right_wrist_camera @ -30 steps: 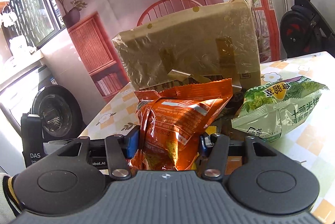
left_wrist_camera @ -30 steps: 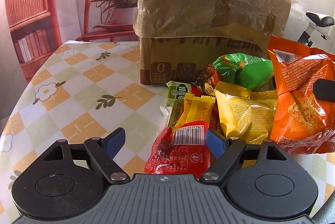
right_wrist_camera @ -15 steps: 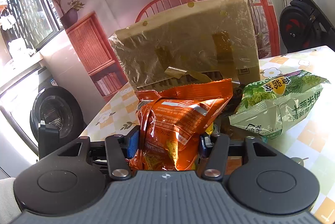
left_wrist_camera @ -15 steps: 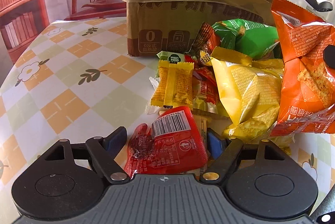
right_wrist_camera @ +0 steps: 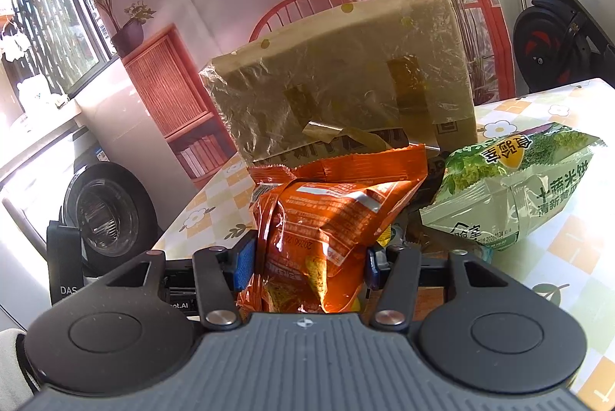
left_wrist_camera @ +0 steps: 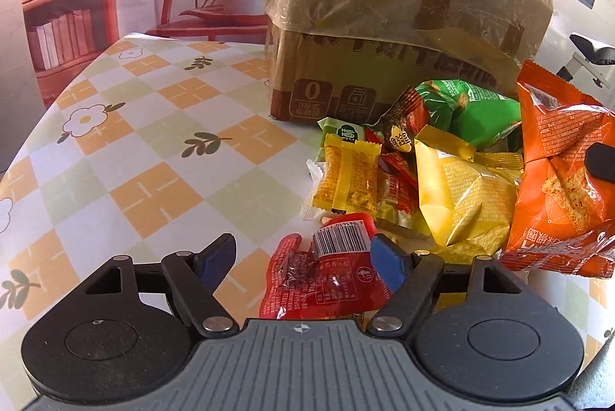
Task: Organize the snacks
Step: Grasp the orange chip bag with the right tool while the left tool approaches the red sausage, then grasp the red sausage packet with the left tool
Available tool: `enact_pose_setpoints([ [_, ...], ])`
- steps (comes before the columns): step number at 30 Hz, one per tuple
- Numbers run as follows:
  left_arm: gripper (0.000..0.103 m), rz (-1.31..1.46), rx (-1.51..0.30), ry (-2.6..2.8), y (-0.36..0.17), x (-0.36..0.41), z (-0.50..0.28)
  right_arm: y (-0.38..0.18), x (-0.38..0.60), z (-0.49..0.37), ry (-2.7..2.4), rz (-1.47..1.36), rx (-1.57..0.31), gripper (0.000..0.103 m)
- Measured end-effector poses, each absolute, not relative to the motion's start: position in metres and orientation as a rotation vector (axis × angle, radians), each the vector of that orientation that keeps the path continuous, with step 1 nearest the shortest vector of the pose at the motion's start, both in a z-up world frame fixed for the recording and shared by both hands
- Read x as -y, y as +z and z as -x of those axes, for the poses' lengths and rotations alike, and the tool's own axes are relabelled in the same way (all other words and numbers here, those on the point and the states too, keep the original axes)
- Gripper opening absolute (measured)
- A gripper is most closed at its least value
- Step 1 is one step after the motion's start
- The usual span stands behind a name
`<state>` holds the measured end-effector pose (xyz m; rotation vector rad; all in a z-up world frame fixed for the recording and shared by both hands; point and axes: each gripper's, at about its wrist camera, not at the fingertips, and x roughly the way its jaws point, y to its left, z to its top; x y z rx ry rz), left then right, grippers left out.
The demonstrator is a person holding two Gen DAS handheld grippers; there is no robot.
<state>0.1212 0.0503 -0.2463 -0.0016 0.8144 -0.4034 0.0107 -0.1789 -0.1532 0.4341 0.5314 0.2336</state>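
A red snack packet point(left_wrist_camera: 326, 276) with a barcode lies on the checked tablecloth point(left_wrist_camera: 153, 149) between the jaws of my left gripper point(left_wrist_camera: 301, 257). It sits against the right pad and apart from the left pad, so the gripper is open. My right gripper point(right_wrist_camera: 307, 265) is shut on an upright orange chip bag point(right_wrist_camera: 326, 219), which also shows as the orange bag point(left_wrist_camera: 557, 161) at the pile's right. The pile holds a yellow bag point(left_wrist_camera: 461, 196), a small yellow packet point(left_wrist_camera: 349, 176) and a green bag point(left_wrist_camera: 472, 111).
A tall cardboard box point(left_wrist_camera: 384, 27) wrapped in clear film stands behind the pile. A pale green bag point(right_wrist_camera: 519, 188) lies right of the orange one. The table's edge curves off to the left. A red chair, an exercise bike point(right_wrist_camera: 557, 27) and a washing machine point(right_wrist_camera: 103, 219) stand beyond.
The left gripper dipped toward the pile and drew back a little, with the red packet staying between its jaws. The right gripper and its orange bag have not moved.
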Motion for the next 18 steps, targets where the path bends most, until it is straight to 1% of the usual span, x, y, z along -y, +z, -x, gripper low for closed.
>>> enact_pose_setpoints([
  [12,0.081,0.091,-0.838,-0.457,-0.257,-0.057,-0.12,-0.154,0.179,-0.009,0.23,-0.444,-0.531,0.055],
  [13,0.079,0.095,-0.84,-0.469,-0.259,-0.055,-0.12,-0.154,0.179,-0.009,0.229,-0.445,-0.531,0.055],
  [15,0.071,0.101,-0.839,-0.495,-0.26,-0.052,-0.119,-0.154,0.179,-0.009,0.229,-0.445,-0.531,0.055],
  [17,0.053,0.102,-0.834,-0.518,-0.259,-0.049,-0.118,-0.154,0.18,-0.009,0.229,-0.441,-0.531,0.055],
  [18,0.049,0.093,-0.826,-0.524,-0.258,-0.045,-0.115,-0.154,0.18,-0.009,0.229,-0.44,-0.531,0.055],
])
